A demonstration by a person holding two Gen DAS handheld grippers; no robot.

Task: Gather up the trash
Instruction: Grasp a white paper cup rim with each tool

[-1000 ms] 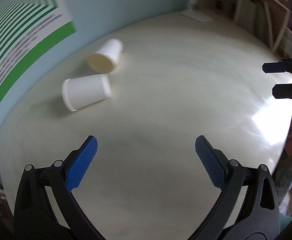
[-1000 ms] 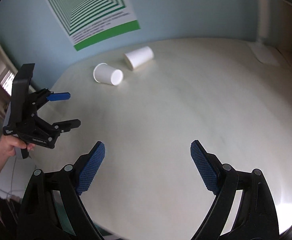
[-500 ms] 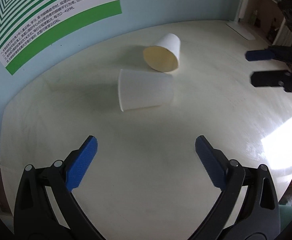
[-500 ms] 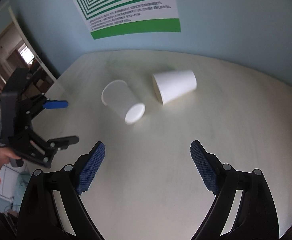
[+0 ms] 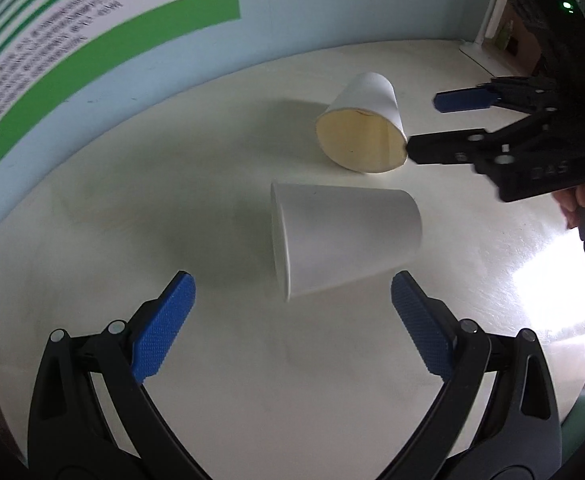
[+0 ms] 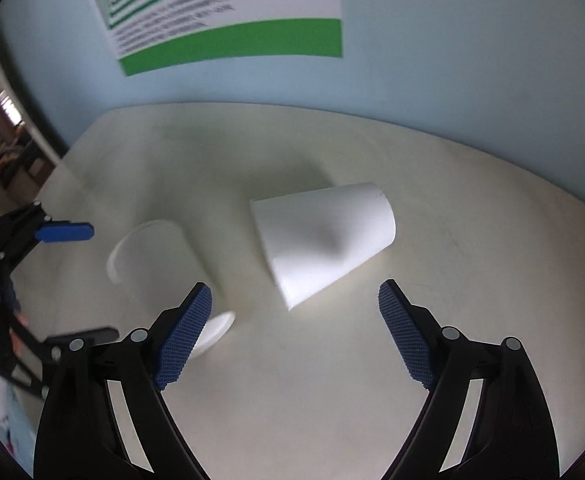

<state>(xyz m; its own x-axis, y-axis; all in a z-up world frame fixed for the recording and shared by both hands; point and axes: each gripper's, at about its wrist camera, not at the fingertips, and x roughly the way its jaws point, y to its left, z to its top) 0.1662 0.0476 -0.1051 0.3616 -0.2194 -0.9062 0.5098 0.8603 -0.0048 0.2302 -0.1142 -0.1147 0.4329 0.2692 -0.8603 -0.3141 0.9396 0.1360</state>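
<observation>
Left gripper (image 5: 292, 300), jaws spread, faces the nearer toppled white paper cup (image 5: 344, 236). Right gripper (image 6: 294, 300), jaws closing with nothing between them yet, faces the farther dented white paper cup (image 6: 324, 236). Straddle each wall squarely and close gently; thin paper probably crushes.

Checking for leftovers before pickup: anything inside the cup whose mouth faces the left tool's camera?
The far cup shows a bare yellowish inner wall with a faint stain near the rim. No liquid or trash is visible. Its bottom is out of sight.
</observation>
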